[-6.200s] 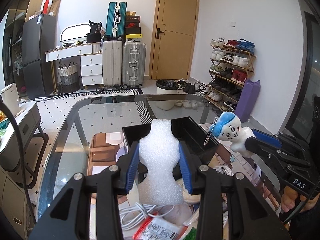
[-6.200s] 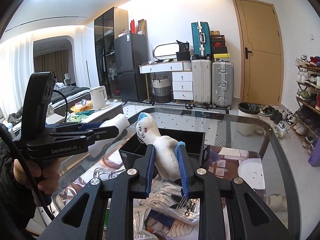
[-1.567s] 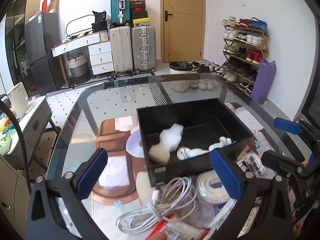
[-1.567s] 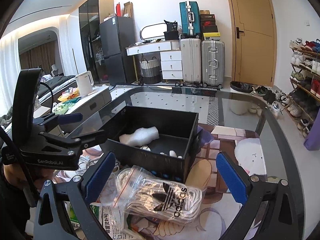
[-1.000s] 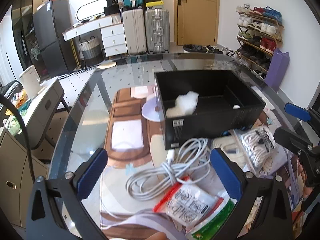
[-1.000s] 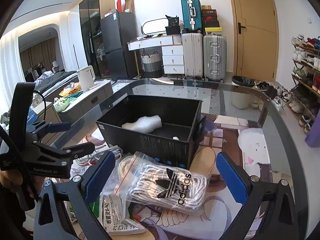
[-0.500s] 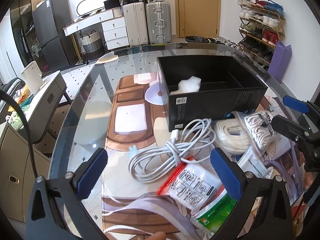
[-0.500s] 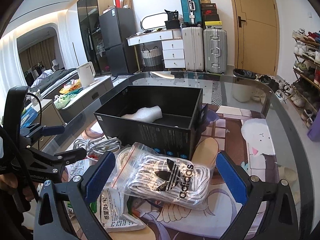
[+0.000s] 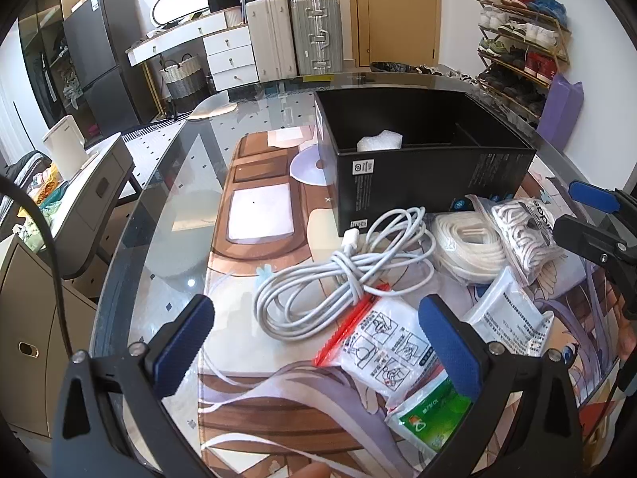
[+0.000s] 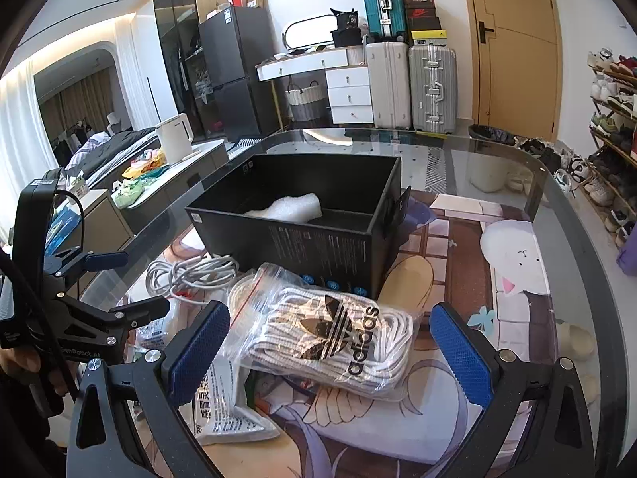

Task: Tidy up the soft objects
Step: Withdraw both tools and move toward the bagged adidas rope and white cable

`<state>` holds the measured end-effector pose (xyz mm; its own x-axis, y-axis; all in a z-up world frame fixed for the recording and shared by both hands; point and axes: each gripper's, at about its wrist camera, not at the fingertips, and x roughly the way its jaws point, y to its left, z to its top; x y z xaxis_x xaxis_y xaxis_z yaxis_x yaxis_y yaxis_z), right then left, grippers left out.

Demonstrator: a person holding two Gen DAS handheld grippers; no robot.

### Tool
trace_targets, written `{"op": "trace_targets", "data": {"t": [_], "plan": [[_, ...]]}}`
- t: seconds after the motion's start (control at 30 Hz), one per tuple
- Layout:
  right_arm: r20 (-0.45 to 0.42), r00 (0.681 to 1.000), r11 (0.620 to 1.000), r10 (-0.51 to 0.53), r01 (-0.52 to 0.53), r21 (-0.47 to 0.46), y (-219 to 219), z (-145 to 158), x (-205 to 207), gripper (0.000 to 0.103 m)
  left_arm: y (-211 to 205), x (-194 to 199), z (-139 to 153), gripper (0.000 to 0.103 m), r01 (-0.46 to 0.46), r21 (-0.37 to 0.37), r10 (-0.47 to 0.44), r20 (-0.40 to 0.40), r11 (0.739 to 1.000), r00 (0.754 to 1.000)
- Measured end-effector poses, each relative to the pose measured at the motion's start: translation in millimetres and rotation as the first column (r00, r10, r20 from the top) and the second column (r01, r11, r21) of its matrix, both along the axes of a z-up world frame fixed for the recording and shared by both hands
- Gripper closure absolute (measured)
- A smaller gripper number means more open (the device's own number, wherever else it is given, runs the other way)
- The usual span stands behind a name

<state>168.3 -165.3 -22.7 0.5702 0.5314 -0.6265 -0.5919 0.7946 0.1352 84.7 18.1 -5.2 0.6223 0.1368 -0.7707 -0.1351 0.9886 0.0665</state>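
With both our left gripper [image 9: 316, 338] and right gripper [image 10: 328, 348] gaping wide and empty, the slippery bag of laces [image 10: 330, 332] (lying just before the box [image 10: 302, 219]) may squirt out if pinched off-center.

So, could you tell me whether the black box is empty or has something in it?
Not empty. The black box is open-topped, and a white foam piece lies inside, showing above the near wall. Anything else inside is hidden.

Bright daylit room, sharp focus, glass glare, fisheye-warped edges.
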Motion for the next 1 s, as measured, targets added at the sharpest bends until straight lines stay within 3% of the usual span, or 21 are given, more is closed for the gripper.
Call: {"op": "trace_targets", "data": {"t": [0.43, 0.67, 1.0], "plan": [[-0.046, 0.999, 0.998, 0.028, -0.031, -0.056, 14, -13, 0, 0.001, -2, -10, -2, 0.0, 0.031, -0.035, -0.03, 0.006, 0.999, 1.0], [-0.105, 0.994, 1.0, -0.012, 0.01, -0.026, 8, -22, 9, 0.001, 0, -11, -1, 0.0, 0.025, -0.04, -0.024, 0.008, 0.999, 1.0], [-0.124, 0.992, 0.999, -0.032, 0.031, -0.018, 1, -25, 13, 0.001, 11, -8, -7, 0.0, 0.008, -0.068, -0.008, -0.006, 0.998, 1.0]]}}
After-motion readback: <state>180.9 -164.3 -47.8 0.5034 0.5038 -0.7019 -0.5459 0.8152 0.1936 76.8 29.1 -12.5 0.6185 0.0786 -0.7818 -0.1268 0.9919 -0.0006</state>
